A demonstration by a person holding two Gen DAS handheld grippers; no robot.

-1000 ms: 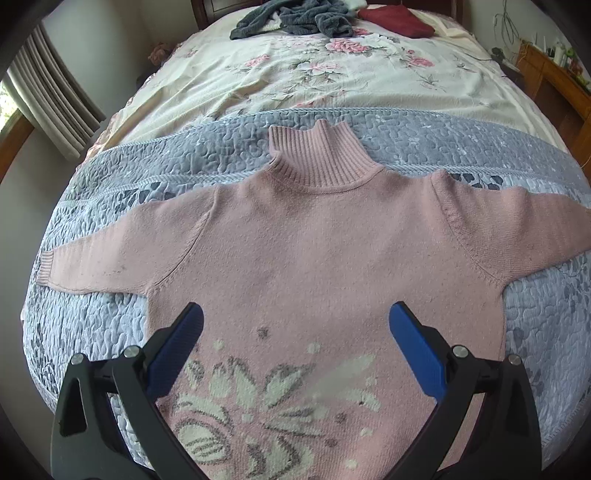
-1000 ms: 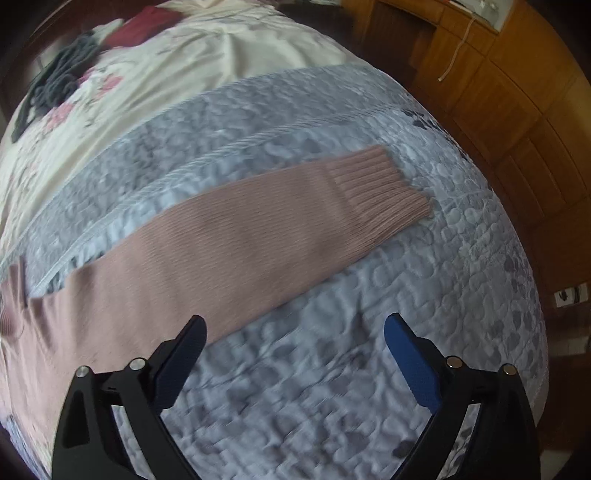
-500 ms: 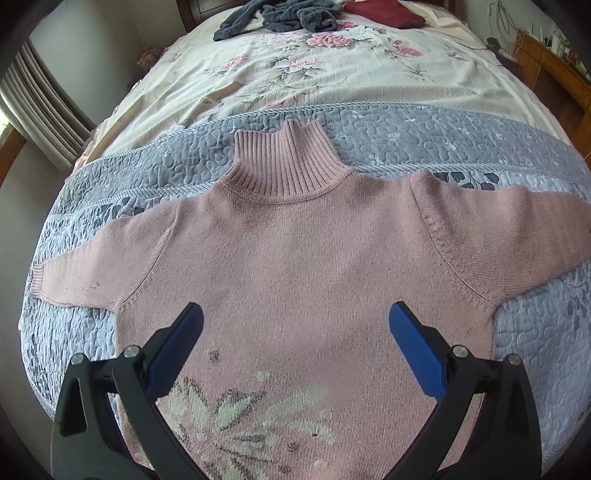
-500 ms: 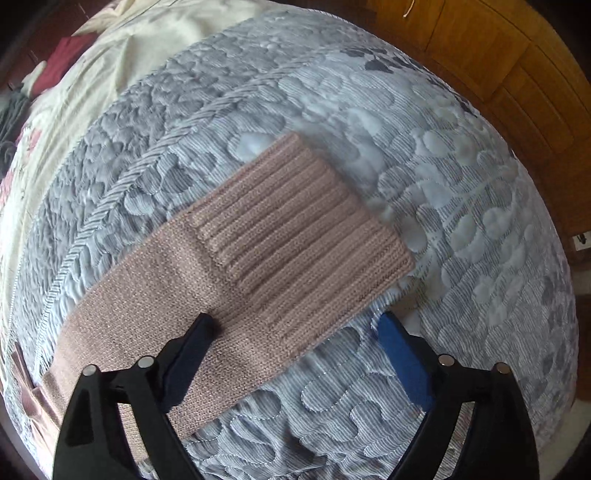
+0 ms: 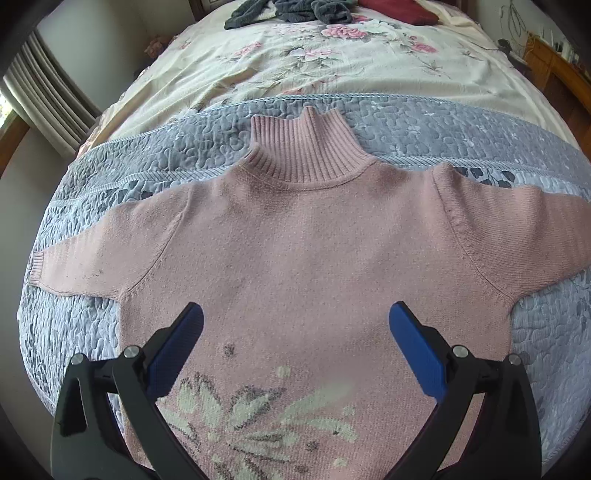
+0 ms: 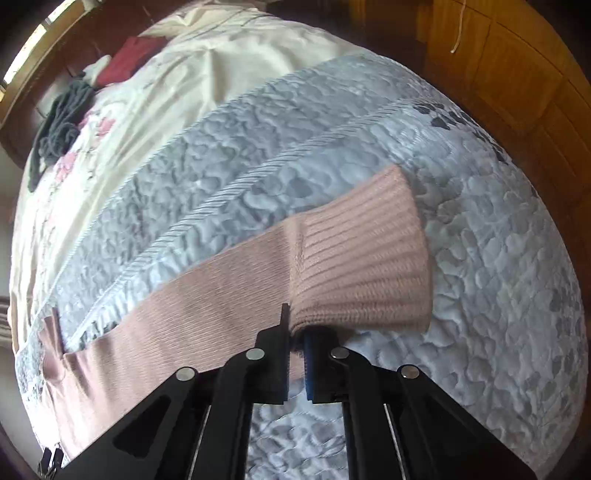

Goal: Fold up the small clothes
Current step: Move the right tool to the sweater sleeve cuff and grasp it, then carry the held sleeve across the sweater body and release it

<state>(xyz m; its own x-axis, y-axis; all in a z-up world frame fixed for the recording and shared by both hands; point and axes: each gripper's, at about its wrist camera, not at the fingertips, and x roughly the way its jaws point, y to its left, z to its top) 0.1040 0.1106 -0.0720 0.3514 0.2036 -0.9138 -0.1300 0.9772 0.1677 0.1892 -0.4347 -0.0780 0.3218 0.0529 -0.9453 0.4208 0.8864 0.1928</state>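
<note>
Right tongs (image 6: 295, 343) now clamping sleeve cuff (image 6: 362, 258)

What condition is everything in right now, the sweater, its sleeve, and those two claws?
Pink sweater: spread flat, face up, unfolded.
Ribbed cuff: edge pinched and bunched.
Right claw: shut on the cuff.
Left claw: open, over the sweater's body.
Grey clothes: heaped at the bed's far end.

- Left wrist view looks down from well above the pink sweater (image 5: 295, 258), facing up the bed (image 5: 332, 66) toward its head.
- Right wrist view sits close over the sweater's sleeve cuff (image 6: 362, 266), facing across the bed.
- Both share sweater and grey quilt (image 5: 443, 129).
</note>
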